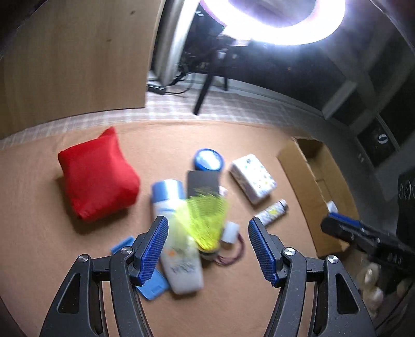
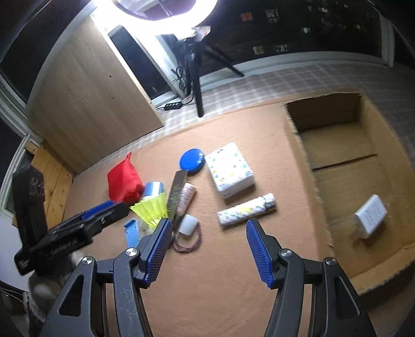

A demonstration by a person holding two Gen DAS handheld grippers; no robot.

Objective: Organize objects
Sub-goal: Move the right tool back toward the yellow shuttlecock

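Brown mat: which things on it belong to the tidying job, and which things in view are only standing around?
For the job: red pouch, yellow shuttlecock, tissue pack, blue lid, patterned tube, cardboard box.

Standing around: ring light, tripod, wooden cabinet.

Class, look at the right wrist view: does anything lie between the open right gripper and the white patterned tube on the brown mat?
Nothing visible does. The right gripper is open and empty, and only bare brown mat separates it from the white patterned tube.

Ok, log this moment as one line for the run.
left gripper: open, over pile | right gripper: open, empty | cardboard box: holds white packet
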